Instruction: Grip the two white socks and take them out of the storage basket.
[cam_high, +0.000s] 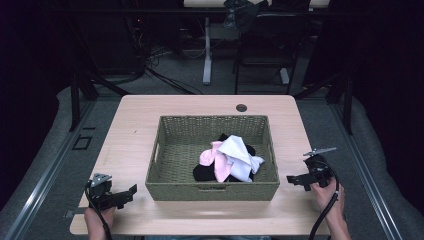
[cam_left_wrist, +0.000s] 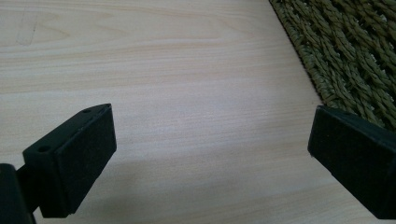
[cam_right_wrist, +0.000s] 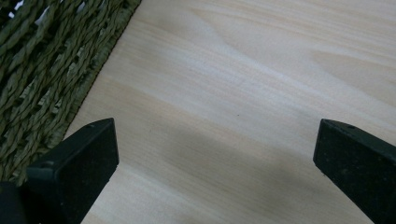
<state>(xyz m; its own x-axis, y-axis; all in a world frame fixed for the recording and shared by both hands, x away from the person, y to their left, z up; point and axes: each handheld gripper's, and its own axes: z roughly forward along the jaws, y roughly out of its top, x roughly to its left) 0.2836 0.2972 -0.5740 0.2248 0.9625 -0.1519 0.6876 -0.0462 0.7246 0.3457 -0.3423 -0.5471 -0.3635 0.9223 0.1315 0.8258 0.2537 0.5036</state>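
Observation:
A green woven basket (cam_high: 212, 190) stands in the middle of the light wooden table (cam_high: 130, 135). Inside it lies a heap of clothes: a white piece (cam_high: 237, 152), a pink piece (cam_high: 216, 159) and black fabric (cam_high: 204, 173). My left gripper (cam_high: 131, 191) rests low at the table's front left, just left of the basket, open with nothing between its jaws (cam_left_wrist: 210, 149). My right gripper (cam_high: 291, 179) sits to the right of the basket, held by a hand, open and empty over bare wood (cam_right_wrist: 215, 149). The basket's woven wall (cam_left_wrist: 345, 56) shows at the edge of both gripper views (cam_right_wrist: 42, 70).
A round cable hole (cam_high: 241, 107) lies in the table's far edge. Behind the table stand a desk leg (cam_high: 206, 50) and a dark chair (cam_high: 265, 45). Grey floor rails run along both sides.

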